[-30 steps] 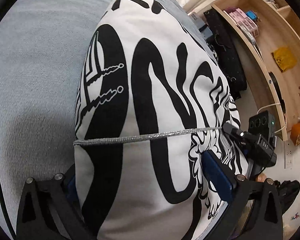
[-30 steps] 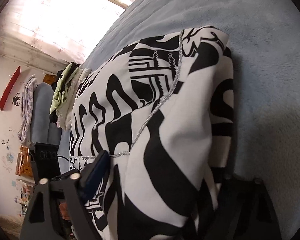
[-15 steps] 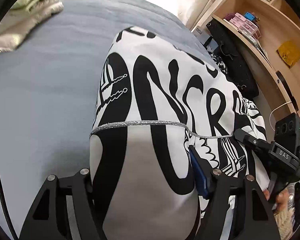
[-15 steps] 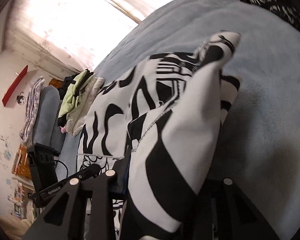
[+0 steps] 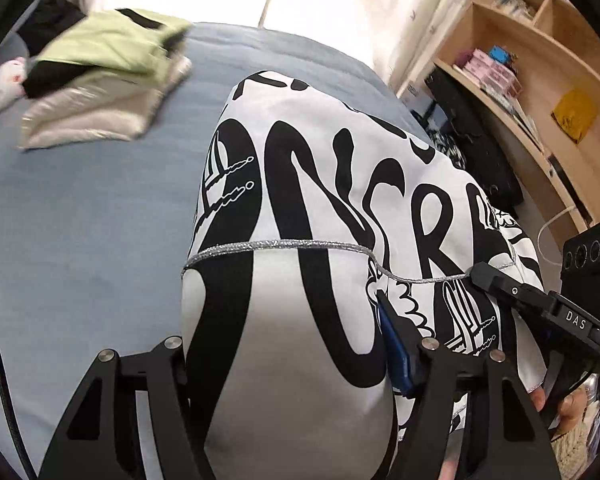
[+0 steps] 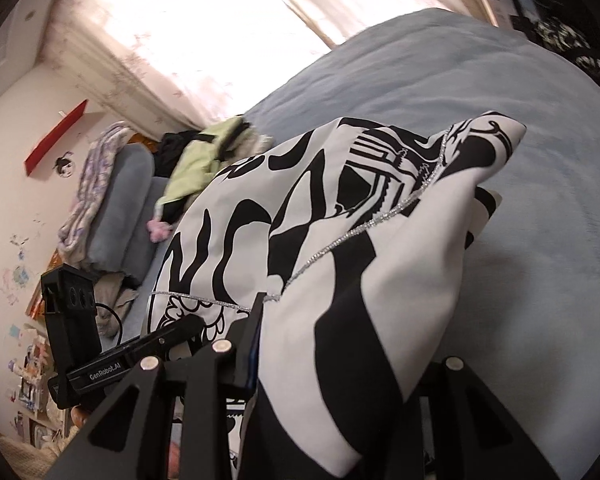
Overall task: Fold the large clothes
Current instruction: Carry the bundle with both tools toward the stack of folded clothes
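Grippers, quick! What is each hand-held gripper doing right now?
Left hand-held gripper: closed on a thick fold of the black-and-white garment.
Right hand-held gripper: closed on a bunch of the same garment.

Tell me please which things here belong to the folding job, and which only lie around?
Belong to the job:
black-and-white garment
left gripper
right gripper
blue bed cover, the work surface

Only lying around:
pile of green and cream clothes
wooden shelves
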{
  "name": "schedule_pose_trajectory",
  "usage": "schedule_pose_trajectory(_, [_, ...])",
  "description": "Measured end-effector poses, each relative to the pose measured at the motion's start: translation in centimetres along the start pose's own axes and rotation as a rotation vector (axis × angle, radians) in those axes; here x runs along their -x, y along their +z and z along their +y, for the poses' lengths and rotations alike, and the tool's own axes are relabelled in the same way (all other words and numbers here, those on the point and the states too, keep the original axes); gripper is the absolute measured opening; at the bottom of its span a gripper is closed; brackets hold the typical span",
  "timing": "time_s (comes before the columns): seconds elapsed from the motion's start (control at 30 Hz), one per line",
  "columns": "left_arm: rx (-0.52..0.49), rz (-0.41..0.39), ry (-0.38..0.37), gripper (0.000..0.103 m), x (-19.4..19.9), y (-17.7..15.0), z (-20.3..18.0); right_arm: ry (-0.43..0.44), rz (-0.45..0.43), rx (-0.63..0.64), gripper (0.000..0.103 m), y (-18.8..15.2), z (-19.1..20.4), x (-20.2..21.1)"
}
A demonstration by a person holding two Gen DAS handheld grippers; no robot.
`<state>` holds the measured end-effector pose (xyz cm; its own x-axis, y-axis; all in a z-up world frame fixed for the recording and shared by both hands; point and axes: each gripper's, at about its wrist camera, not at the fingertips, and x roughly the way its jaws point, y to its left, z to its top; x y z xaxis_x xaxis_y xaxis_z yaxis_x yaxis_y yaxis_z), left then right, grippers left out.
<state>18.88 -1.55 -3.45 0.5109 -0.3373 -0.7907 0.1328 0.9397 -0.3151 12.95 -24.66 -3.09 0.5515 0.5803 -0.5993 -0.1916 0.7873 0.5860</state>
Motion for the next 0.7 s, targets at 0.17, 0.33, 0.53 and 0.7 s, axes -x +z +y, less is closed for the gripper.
schedule_pose_trajectory(0.17, [0.027, -0.045, 0.027, 0.066, 5.0, 1.4, 5.5, 0.048, 0.003, 0.053, 0.032, 0.9, 6.2, -2.2])
schedule_pose_trajectory(0.33, [0.037, -0.083, 0.066, 0.066, 9.2, 4.5, 10.9, 0.104, 0.016, 0.088, 0.032, 2.6, 11.9, -5.7])
schedule_pose_trajectory(0.53, [0.032, -0.124, 0.111, 0.066, 12.9, 11.4, 17.4, 0.163, 0.015, 0.117, 0.032, 6.8, 18.5, -11.0])
schedule_pose_trajectory(0.7, [0.01, -0.18, 0.112, 0.066, 13.8, 19.9, 22.4, 0.206, -0.018, 0.142, 0.032, 13.5, 22.9, -15.5])
